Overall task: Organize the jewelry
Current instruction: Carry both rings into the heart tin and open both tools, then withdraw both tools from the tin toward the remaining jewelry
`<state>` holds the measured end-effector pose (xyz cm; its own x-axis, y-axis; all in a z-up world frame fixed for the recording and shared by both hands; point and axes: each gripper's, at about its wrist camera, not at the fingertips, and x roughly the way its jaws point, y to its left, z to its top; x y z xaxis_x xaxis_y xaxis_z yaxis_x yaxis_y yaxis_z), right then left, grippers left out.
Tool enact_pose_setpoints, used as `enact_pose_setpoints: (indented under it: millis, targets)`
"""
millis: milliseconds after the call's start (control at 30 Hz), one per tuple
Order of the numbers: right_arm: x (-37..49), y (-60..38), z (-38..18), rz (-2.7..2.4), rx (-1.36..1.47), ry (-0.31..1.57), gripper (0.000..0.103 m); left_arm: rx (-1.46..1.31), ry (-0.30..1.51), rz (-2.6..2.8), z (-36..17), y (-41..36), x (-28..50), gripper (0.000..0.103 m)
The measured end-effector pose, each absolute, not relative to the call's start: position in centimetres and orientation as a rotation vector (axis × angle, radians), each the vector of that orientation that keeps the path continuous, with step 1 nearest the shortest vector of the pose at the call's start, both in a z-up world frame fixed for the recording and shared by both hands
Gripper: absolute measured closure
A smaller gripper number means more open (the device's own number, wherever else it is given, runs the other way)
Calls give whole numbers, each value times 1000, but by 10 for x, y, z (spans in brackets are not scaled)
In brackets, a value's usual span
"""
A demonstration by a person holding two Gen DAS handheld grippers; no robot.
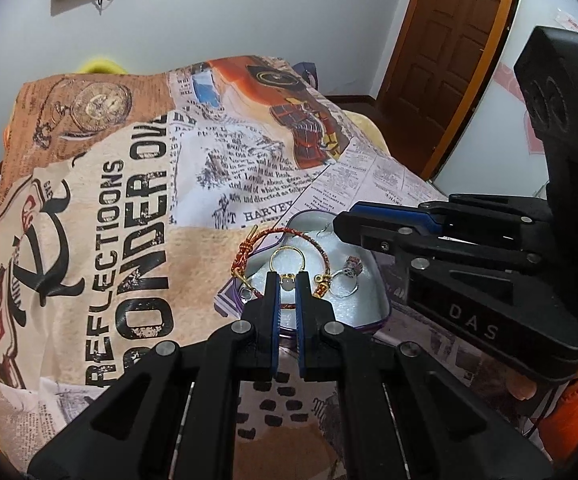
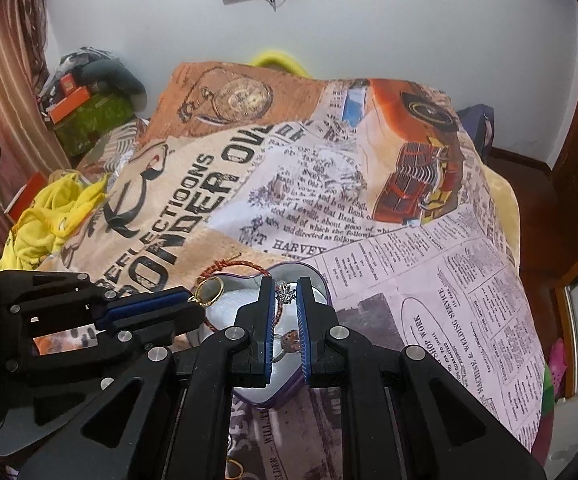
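both tongs closed on small jewelry above the heart-shaped tin

the left gripper [image 1: 287,282] is seen low in the middle of the left wrist frame, its jaws drawn nearly together on the small fitting of a gold hoop [image 1: 286,259]; the hoop stands clear above the fingertips. the right gripper [image 2: 286,294] is seen at lower centre of the right wrist frame, likewise nearly closed, with a small silver sparkly piece [image 2: 286,295] pinched at the tips. both are held over the heart-shaped tin [image 1: 381,312], which rests on the printed cloth [image 1: 129,200] and is lined with white padding. a red braided bracelet [image 1: 265,236] is draped across the tin's left rim, half in and half out. a silver ring [image 1: 347,280] with a charm is lying on the padding, right of centre.

risks, as judged: each grip is on a very small part, so a piece could be dropped onto the patterned cloth and lost against the print. the two grippers are close together; one could be knocked by the other. the hoop could be caught on the bracelet cord, and the bracelet dragged off the rim.
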<state>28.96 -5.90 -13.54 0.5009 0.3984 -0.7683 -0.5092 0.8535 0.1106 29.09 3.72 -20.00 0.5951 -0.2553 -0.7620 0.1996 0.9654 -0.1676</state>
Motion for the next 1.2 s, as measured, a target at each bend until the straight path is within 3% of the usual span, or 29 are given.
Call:
enact_pose_setpoints:
  millis: [400, 567, 700, 900, 1200]
  targets:
    - [295, -61, -143, 560, -129, 945, 93, -56, 896, -249, -200, 37, 290, 98]
    - [290, -64, -133, 552, -129, 923, 78, -54, 894, -234, -193, 40, 286, 97]
    - [280, -67, -119, 545, -136, 892, 76, -54, 879, -219, -181, 43, 278, 96]
    - [261, -73, -98, 528, -147, 849, 76, -47, 835, -193, -158, 47, 257, 80]
    - [225, -87, -72, 509, -141, 798, 76, -47, 805, -163, -130, 50, 222, 79]
